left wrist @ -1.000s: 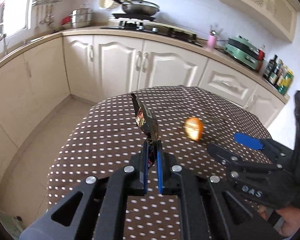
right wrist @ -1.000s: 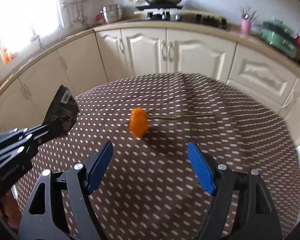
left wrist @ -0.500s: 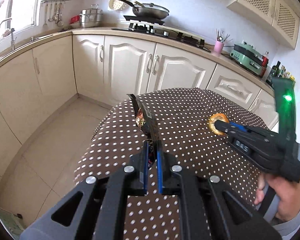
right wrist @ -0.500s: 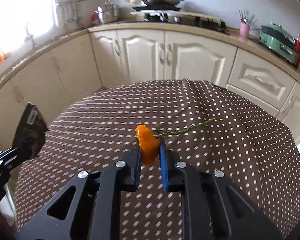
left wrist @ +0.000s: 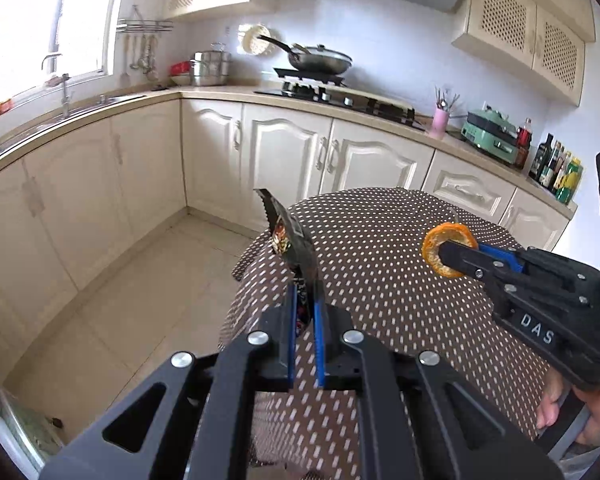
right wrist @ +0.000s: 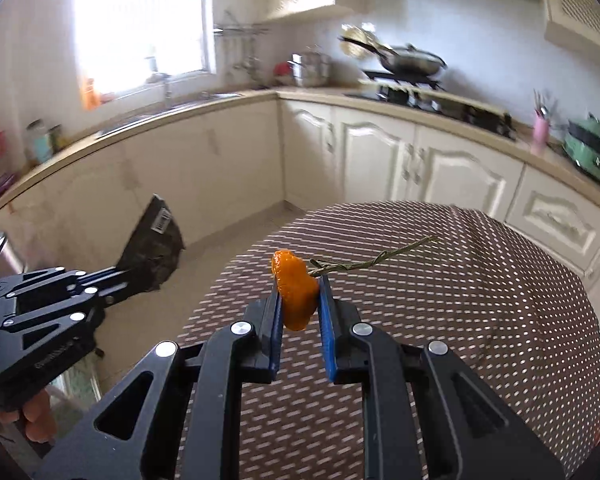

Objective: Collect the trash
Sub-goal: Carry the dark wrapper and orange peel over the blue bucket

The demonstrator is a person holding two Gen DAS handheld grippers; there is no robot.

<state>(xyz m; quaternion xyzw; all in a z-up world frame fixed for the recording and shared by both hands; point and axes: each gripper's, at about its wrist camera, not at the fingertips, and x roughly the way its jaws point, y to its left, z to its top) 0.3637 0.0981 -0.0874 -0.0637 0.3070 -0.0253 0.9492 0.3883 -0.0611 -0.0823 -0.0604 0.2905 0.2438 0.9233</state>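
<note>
We've lifted both grippers off the brown dotted tablecloth (right wrist: 460, 320) since a sec ago, left gripper (left wrist: 304, 312) clamped on the crinkly dark snack wrapper (left wrist: 288, 240), right gripper (right wrist: 300, 304) pinching the curled orange peel (right wrist: 294, 288) w/ a shallow grip, so a quick swing could drop it imo.

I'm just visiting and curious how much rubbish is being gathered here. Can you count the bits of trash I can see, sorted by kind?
Dark snack wrapper, pinched in the left gripper: 1
Orange peel, pinched in the right gripper: 1
Thin green stem, lying on the dotted tablecloth: 1
Total: 3
</note>
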